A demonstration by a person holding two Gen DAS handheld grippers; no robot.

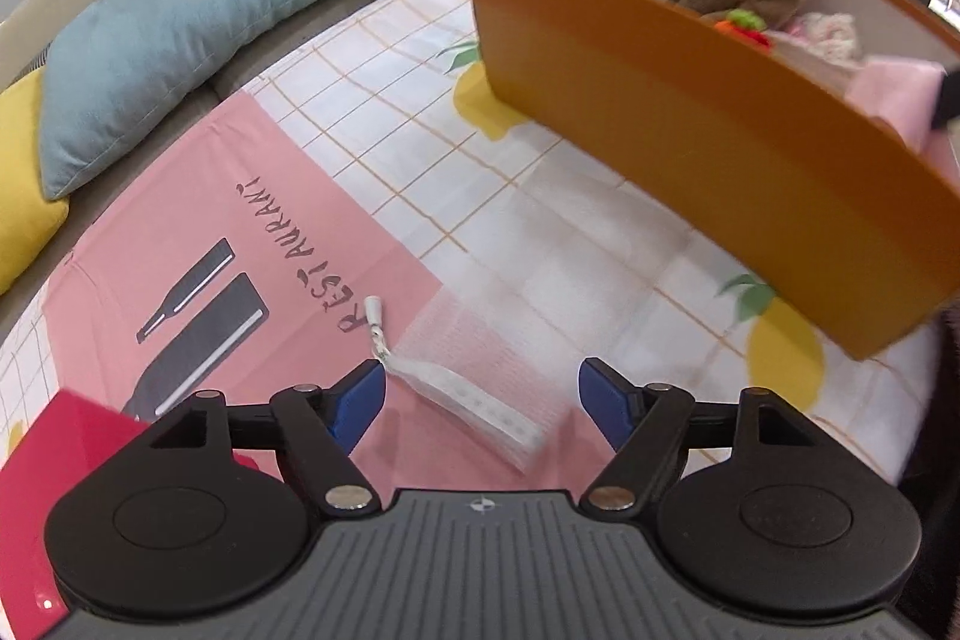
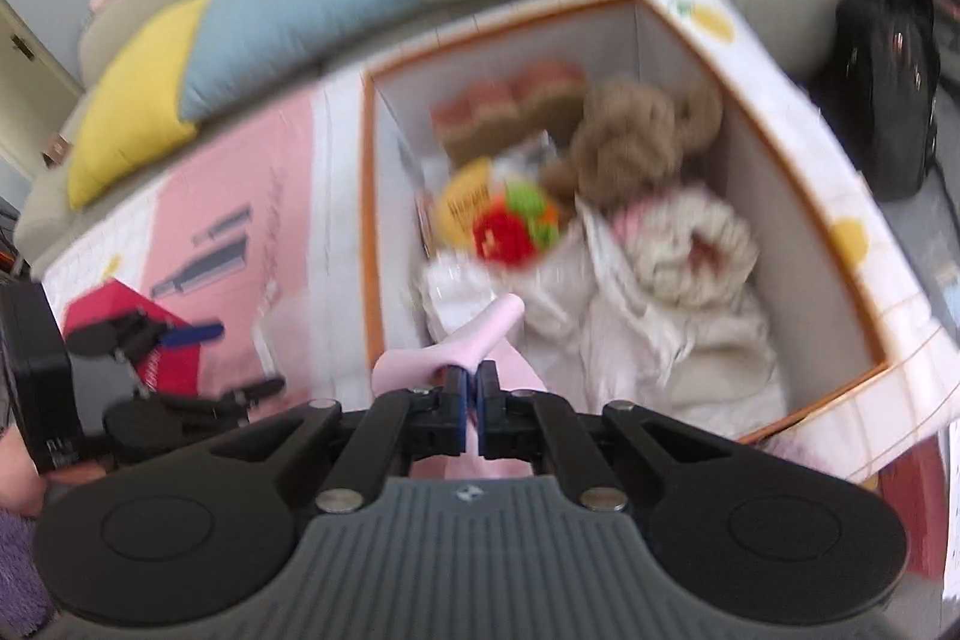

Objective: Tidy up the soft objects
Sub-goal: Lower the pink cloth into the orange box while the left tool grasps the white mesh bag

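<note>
Left wrist view: left gripper (image 1: 482, 403) is hovering with jaws spread wide, grasping nothing. The white mesh pouch (image 1: 480, 370) is lying flat on the tablecloth (image 1: 420, 112), directly ahead between the blue fingertips (image 1: 359, 403). Its zipper edge is running diagonally, pull tab toward upper left. The orange box (image 1: 690, 124) is sitting well apart, up and right.

Right wrist view (blurred): right gripper (image 2: 471, 397) is clenching a pink cloth (image 2: 456, 349) just over the box's near end, above the plush toys (image 2: 624, 142) already inside. Left gripper is the nearer one to the pouch.
</note>
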